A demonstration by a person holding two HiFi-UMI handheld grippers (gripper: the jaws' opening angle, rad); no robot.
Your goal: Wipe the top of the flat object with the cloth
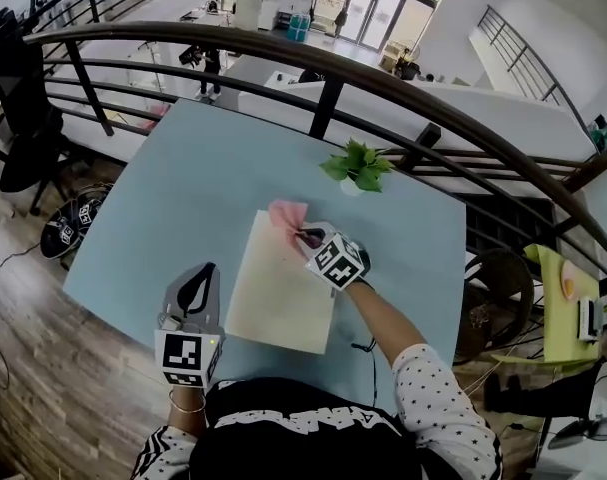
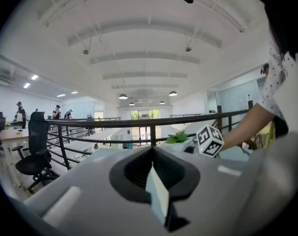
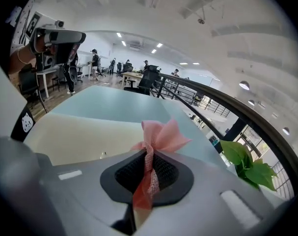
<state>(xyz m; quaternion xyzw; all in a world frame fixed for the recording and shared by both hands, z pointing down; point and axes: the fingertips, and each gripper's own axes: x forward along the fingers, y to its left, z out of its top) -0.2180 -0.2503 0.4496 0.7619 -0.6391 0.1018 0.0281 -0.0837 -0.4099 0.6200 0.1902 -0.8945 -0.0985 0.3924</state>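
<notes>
Overhead, the cream flat board (image 1: 281, 288) is lying on the light blue table (image 1: 183, 198). The right gripper (image 1: 305, 234) is reaching over the board's far corner, pinching the pink cloth (image 1: 288, 214), which is resting at the board's far edge. The left gripper (image 1: 204, 272) is being held just beside the board's near left side, apart from it. A small green plant (image 1: 358, 165) is standing near the railing (image 1: 283, 53). Along the left gripper view, its jaws are pressing together with nothing between them. Along the right gripper view, the jaws are clamping the cloth (image 3: 161, 136), which is fanning out past their tips above the board (image 3: 75, 132)
</notes>
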